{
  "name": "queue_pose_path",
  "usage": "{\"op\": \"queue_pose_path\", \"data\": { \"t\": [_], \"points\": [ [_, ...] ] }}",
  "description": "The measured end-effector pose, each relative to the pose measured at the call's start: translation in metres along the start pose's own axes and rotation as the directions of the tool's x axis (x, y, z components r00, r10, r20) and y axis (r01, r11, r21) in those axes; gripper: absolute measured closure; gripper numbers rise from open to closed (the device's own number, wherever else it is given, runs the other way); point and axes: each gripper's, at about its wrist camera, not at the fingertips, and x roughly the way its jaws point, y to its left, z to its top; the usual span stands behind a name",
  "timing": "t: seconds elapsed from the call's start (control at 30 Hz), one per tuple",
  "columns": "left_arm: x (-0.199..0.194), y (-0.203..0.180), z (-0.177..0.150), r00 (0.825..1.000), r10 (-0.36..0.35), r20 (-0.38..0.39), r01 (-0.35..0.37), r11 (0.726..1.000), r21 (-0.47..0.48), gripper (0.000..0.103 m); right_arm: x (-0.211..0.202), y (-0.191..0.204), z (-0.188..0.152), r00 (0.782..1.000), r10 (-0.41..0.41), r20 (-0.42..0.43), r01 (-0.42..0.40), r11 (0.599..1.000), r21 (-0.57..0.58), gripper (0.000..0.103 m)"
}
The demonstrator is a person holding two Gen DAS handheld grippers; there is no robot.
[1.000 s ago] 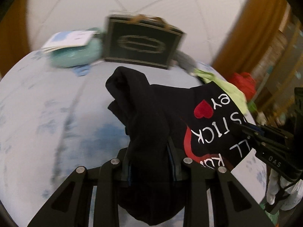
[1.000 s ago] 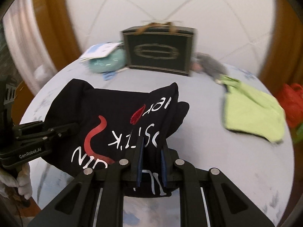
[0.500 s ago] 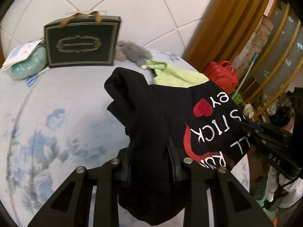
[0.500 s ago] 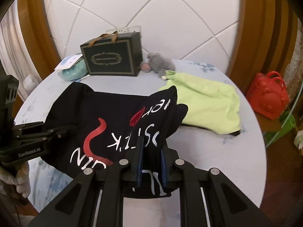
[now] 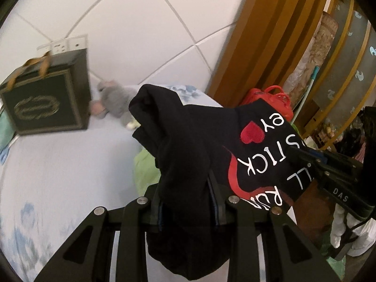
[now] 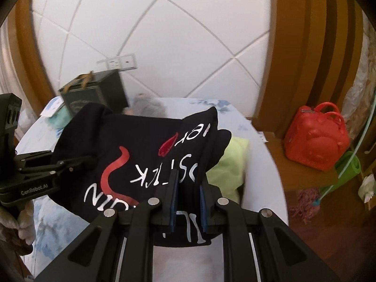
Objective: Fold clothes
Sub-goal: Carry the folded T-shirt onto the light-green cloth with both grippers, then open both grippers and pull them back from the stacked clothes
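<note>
Gripping the black shirt [image 6: 145, 145], seemingly lettered "STICK", both jaws clamp its cloth, left gripper [image 6: 77, 162] marked "GenRobot.AI"

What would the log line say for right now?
step: carrying | held: black T-shirt | left gripper: shut on shirt | right gripper: shut on shirt | below: green cloth on bed

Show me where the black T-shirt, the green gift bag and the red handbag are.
black T-shirt [image 6: 145, 145], right wrist view, on its printed front.
green gift bag [image 5: 44, 103], left wrist view, on its front face.
red handbag [image 6: 315, 141], right wrist view, on its side panel.
</note>
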Motion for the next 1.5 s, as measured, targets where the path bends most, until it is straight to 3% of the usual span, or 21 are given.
{"op": "queue_pose_path", "data": {
  "t": [0.1, 0.23, 0.33, 0.43, 0.5, 0.53, 0.67, 0.73, 0.83, 1.0, 1.5],
  "points": [
    [0.035, -0.001, 0.018, 1.0, 0.009, -0.012, -0.008, 1.0, 0.019, 0.07, 0.028, -0.026, 0.01, 1.0, -0.001, -0.012, 0.001, 1.0, 0.017, 0.088],
    [0.093, 0.005, 0.03, 0.991, 0.122, -0.057, -0.118, 0.99, 0.076, 0.049, 0.073, -0.052, 0.008, 0.998, -0.031, -0.061, 0.034, 0.998, 0.05, 0.082],
    [0.119, 0.016, 0.024, 0.975, 0.192, -0.11, -0.183, 0.979, 0.085, 0.047, 0.102, -0.066, -0.001, 0.994, -0.033, -0.102, 0.042, 0.996, 0.085, 0.075],
    [0.122, 0.022, 0.018, 0.973, 0.2, -0.116, -0.189, 0.977, 0.096, 0.044, 0.113, -0.07, -0.006, 0.993, -0.021, -0.114, 0.033, 0.994, 0.102, 0.069],
    [0.118, 0.019, 0.015, 0.973, 0.197, -0.117, -0.186, 0.978, 0.097, 0.036, 0.11, -0.067, -0.005, 0.994, -0.015, -0.11, 0.027, 0.994, 0.108, 0.055],
    [0.115, 0.017, 0.013, 0.974, 0.195, -0.118, -0.184, 0.978, 0.097, 0.036, 0.108, -0.065, -0.005, 0.994, -0.014, -0.106, 0.026, 0.994, 0.11, 0.041],
    [0.096, -0.002, 0.004, 0.968, 0.214, -0.128, -0.199, 0.972, 0.122, 0.035, 0.091, -0.057, -0.008, 0.997, -0.022, -0.081, 0.03, 0.994, 0.105, 0.011],
    [0.086, -0.013, -0.002, 0.964, 0.242, -0.109, -0.224, 0.962, 0.156, 0.035, 0.082, -0.049, -0.013, 0.997, -0.016, -0.072, 0.023, 0.994, 0.105, 0.005],
    [0.07, -0.03, -0.013, 0.96, 0.269, -0.08, -0.249, 0.947, 0.204, 0.026, 0.068, -0.041, -0.024, 0.996, -0.025, -0.08, 0.034, 0.993, 0.115, 0.0],
    [0.05, -0.042, -0.027, 0.981, 0.177, -0.086, -0.159, 0.97, 0.185, 0.026, 0.051, -0.031, -0.042, 0.993, -0.033, -0.111, 0.048, 0.989, 0.14, 0.0],
    [0.032, -0.049, -0.05, 0.981, 0.162, -0.111, -0.143, 0.976, 0.163, 0.026, 0.026, -0.022, -0.069, 0.99, -0.064, -0.122, 0.086, 0.98, 0.181, 0.0]
  ]
}}
